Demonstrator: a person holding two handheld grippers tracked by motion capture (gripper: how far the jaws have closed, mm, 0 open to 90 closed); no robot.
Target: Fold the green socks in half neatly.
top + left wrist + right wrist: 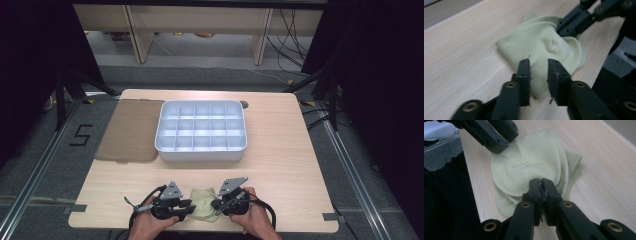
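Here, a pale yellow-green cloth [204,202] lies bunched at the near edge of a wooden tabletop [280,150], between two hand-held grippers. The right gripper [541,185] has its fingers pinched tight on a fold of the cloth. The left gripper [538,67] has its fingers narrowly parted over the cloth's edge, not pressing it. Farther back sit a white compartment tray [201,151] and, just to its left, a flat brown mat [131,130].
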